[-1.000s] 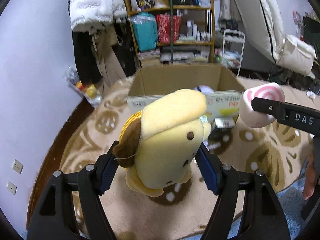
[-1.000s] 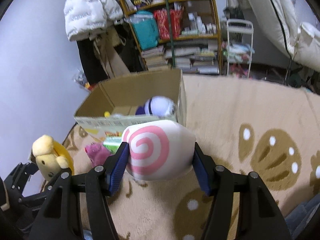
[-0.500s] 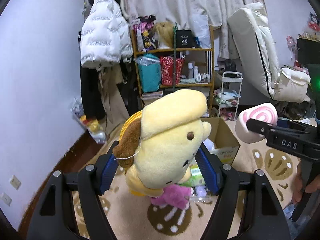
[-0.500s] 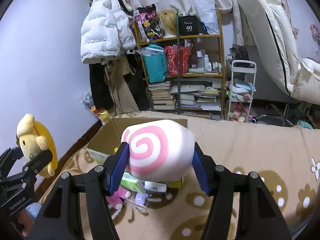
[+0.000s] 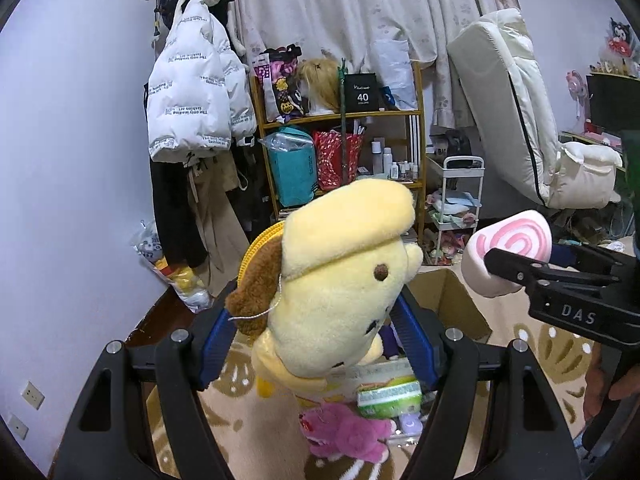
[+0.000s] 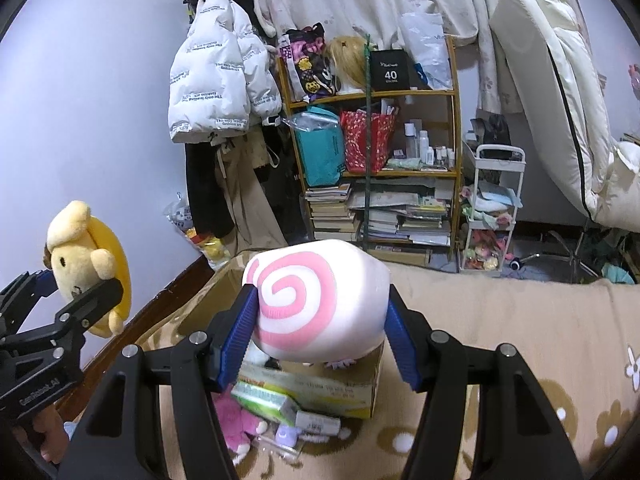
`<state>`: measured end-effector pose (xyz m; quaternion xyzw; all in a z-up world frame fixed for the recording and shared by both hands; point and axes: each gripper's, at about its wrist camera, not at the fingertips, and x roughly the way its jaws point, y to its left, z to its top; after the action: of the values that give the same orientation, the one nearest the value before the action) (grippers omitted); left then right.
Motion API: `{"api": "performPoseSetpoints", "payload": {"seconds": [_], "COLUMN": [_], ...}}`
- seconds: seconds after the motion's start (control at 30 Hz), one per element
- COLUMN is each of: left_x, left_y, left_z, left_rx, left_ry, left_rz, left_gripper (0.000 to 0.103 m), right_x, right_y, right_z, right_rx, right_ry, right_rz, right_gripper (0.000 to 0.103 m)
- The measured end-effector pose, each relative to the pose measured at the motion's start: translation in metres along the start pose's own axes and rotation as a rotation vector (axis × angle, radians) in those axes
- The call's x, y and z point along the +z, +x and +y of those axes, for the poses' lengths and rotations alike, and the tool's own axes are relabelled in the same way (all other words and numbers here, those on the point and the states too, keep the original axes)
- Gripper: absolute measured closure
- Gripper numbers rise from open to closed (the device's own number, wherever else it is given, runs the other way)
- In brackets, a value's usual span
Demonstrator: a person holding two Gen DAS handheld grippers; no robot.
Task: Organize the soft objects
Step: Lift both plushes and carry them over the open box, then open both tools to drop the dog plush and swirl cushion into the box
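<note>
My left gripper (image 5: 316,328) is shut on a yellow dog plush (image 5: 340,280) with brown ears, held in the air above the rug. My right gripper (image 6: 316,340) is shut on a white plush roll with a pink swirl (image 6: 316,300). Each wrist view catches the other hand's load: the swirl roll (image 5: 508,252) at the right, the yellow plush (image 6: 88,264) at the left. Below and ahead stands an open cardboard box (image 6: 360,396), also seen as the box (image 5: 452,304) behind the yellow plush. A pink plush (image 5: 348,436) lies on the rug in front of it.
A green packet (image 6: 264,400) and small items lie by the box on the tan patterned rug (image 6: 520,340). Behind stand a cluttered wooden shelf (image 6: 376,140), hanging coats (image 6: 224,92), a white trolley (image 6: 496,208) and a propped white mattress (image 6: 560,100).
Both grippers have risen and tilted up with their plushes held. The box and rug have dropped low in both views, and the shelf and curtain now fill the upper part.
</note>
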<state>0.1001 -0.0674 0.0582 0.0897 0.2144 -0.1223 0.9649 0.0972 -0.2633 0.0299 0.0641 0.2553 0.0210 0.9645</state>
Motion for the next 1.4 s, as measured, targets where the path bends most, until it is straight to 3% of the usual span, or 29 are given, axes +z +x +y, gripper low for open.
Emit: {"api": "performPoseSetpoints", "payload": {"seconds": [0.27, 0.93, 1.4], "left_x": [-0.003, -0.037, -0.050], "left_y": [0.034, 0.091, 0.109], "left_z": [0.009, 0.017, 0.010], "left_rx": [0.004, 0.015, -0.046], "left_ry": [-0.013, -0.001, 0.010], "left_rz": [0.052, 0.158, 0.190], "left_gripper": [0.030, 0.029, 0.028], "right_x": [0.006, -0.017, -0.028], "right_y": [0.022, 0.072, 0.089], "right_z": [0.002, -0.016, -0.022], "right_rx": [-0.009, -0.013, 0.000], "right_ry": [-0.026, 0.025, 0.028], "right_rz": [-0.006, 0.088, 0.140], "right_gripper": [0.038, 0.037, 0.036]}}
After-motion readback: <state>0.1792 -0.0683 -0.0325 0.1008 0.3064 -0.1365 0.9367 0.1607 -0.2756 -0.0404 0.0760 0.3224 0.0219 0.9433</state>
